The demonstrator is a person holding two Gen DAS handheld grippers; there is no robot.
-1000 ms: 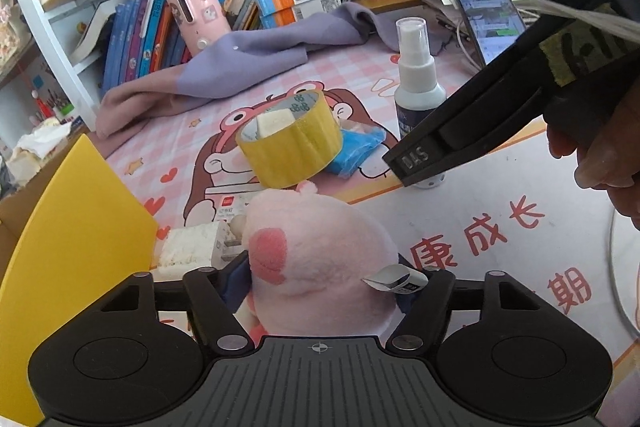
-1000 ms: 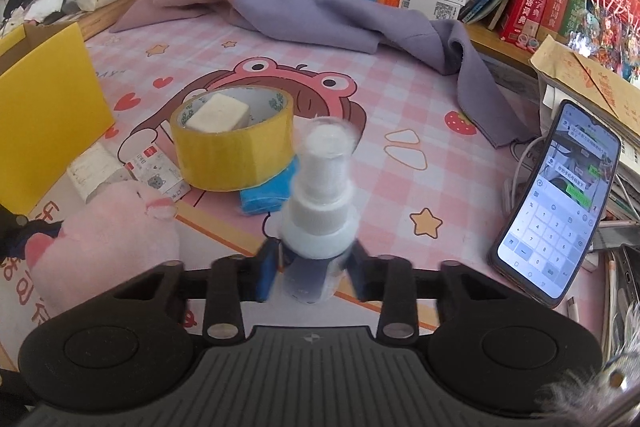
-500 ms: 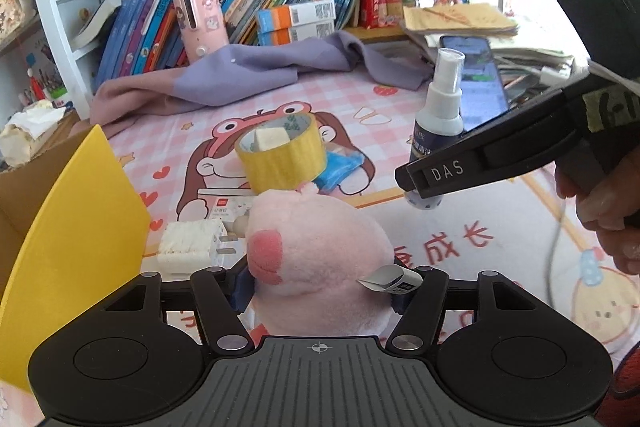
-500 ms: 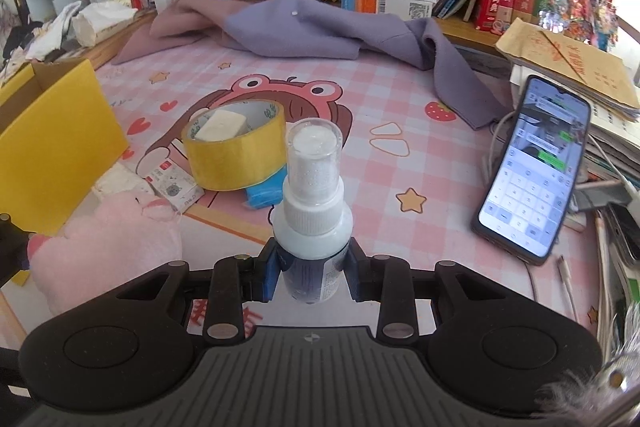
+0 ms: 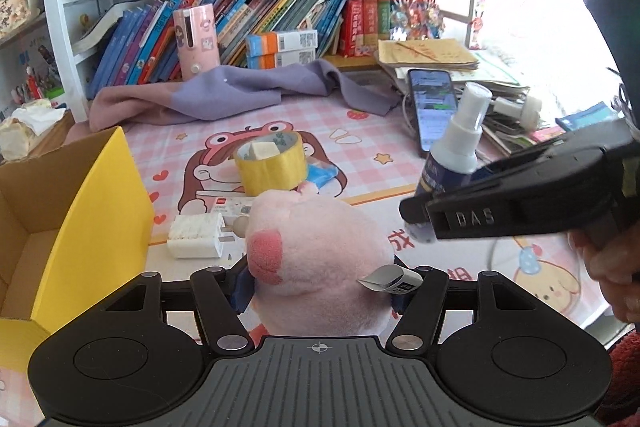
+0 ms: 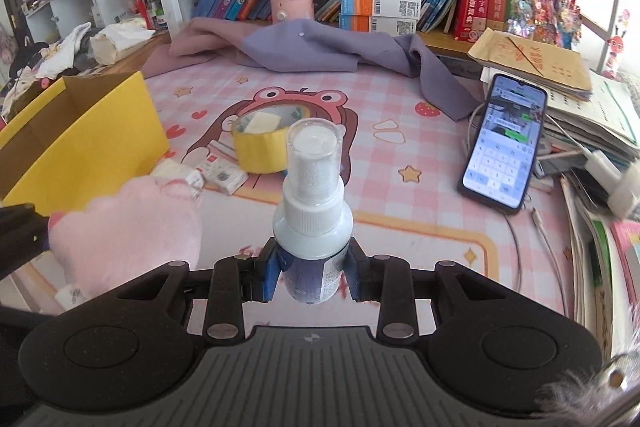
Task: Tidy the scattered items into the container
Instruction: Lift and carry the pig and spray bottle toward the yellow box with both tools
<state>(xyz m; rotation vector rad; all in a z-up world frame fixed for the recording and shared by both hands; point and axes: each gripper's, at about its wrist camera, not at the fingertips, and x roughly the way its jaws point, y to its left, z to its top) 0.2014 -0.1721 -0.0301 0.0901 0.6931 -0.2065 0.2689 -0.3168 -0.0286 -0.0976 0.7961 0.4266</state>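
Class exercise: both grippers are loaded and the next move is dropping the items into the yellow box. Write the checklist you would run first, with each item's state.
1. Left gripper shut on the pink plush toy: ok.
2. Right gripper shut on the white-capped spray bottle: ok, held upright by its lower body.
3. Open yellow cardboard box within view, top unobstructed: ok, it sits to the left.
4. Room inside the box: cannot tell, only part of the interior shows.
5. Grippers apart from each other: ok, though the right one is close beside the toy.
6. Items left on the mat: not ok; the yellow tape roll and white plug adapter remain.
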